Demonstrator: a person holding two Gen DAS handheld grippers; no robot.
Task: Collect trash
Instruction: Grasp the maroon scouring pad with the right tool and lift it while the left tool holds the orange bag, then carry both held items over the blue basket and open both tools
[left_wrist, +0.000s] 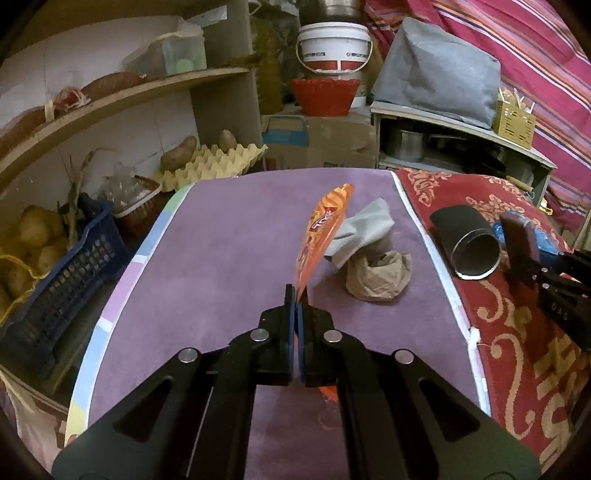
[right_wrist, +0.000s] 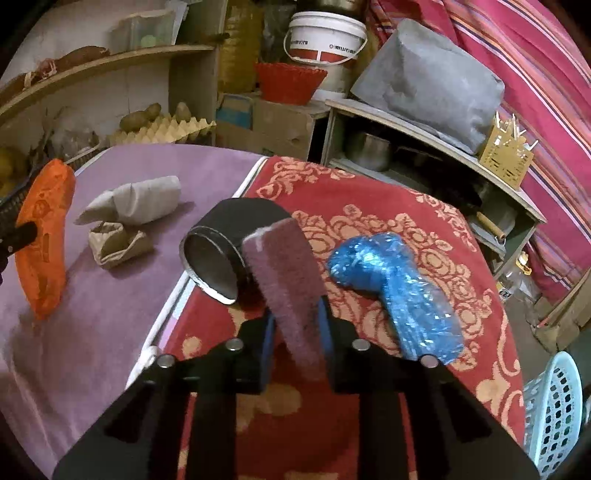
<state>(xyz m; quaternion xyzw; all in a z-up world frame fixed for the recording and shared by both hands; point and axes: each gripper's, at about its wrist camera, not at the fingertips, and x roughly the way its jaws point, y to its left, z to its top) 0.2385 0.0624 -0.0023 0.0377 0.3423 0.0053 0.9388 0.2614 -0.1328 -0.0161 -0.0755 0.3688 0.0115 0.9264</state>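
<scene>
Now both full: left gripper (left_wrist: 297, 295) clamped on orange wrapper (left_wrist: 321, 229), right gripper (right_wrist: 295, 317) squeezing maroon pad (right_wrist: 284, 273) upright beside black can (right_wrist: 221, 251); pale-blue basket (right_wrist: 554, 410) nearer right, low beyond blue plastic (right_wrist: 391, 291).

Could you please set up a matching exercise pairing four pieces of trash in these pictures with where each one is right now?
Things:
1. orange wrapper
2. maroon scouring pad
3. blue plastic wrap
4. crumpled brown paper

Places:
A. lying on the red patterned rug
B. held in the right gripper
C. lying on the purple mat
D. held in the left gripper

Pairs: 1-D, 2-B, 3-A, 4-C
</scene>
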